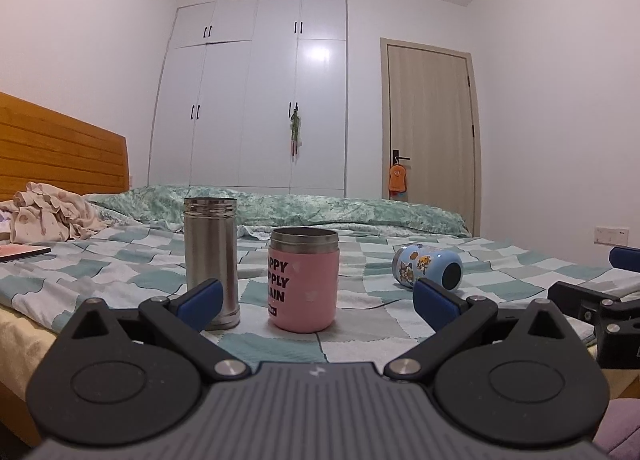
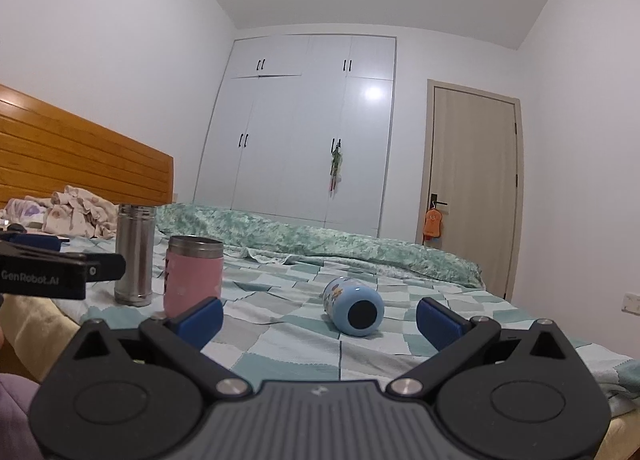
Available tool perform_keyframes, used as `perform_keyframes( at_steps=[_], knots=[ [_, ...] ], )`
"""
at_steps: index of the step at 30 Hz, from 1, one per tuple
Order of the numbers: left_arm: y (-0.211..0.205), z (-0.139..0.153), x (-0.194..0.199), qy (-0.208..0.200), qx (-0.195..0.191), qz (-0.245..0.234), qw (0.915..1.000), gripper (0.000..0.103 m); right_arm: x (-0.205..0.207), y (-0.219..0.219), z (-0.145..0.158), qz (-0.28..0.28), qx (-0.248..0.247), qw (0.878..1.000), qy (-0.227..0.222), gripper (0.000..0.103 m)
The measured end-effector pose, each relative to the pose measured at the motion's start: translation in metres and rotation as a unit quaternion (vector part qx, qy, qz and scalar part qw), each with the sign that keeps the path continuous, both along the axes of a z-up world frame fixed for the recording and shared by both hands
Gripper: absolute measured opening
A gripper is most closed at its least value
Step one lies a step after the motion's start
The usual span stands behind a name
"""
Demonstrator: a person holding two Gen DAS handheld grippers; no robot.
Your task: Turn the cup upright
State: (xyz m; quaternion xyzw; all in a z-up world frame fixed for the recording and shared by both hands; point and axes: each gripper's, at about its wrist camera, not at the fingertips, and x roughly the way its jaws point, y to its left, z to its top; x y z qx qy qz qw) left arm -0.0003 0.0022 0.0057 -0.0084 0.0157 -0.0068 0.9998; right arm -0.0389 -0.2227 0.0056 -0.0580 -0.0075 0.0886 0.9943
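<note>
pink cup's [image 1: 304, 286] lettering partly hidden

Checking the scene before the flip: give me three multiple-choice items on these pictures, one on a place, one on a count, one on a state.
1. Where does the blue cup lie?
A. On the checked bedspread
B. On the floor
C. Inside the wardrobe

2. How many containers stand upright?
A. None
B. Two
C. Four

3. How are the right gripper fingers?
A. Shut on the cup
B. Spread, holding nothing
C. Out of view

Key: 1 A, it rests on its side on the spread; 2 B, the steel flask and pink cup stand; 3 B, the blue pads sit wide apart, short of the cup.
</note>
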Motion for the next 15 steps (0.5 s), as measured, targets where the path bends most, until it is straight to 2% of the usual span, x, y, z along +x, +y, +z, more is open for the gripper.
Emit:
perform_keyframes(
  at_steps=[15],
  knots=[
    [-0.0003, -0.0016, -0.0032, -0.009, 0.006, -0.002, 0.9999, 0.103, 0.0026, 0.0055, -0.0033, -0.004, 0.0, 1.0, 0.0, 0.103]
  ],
)
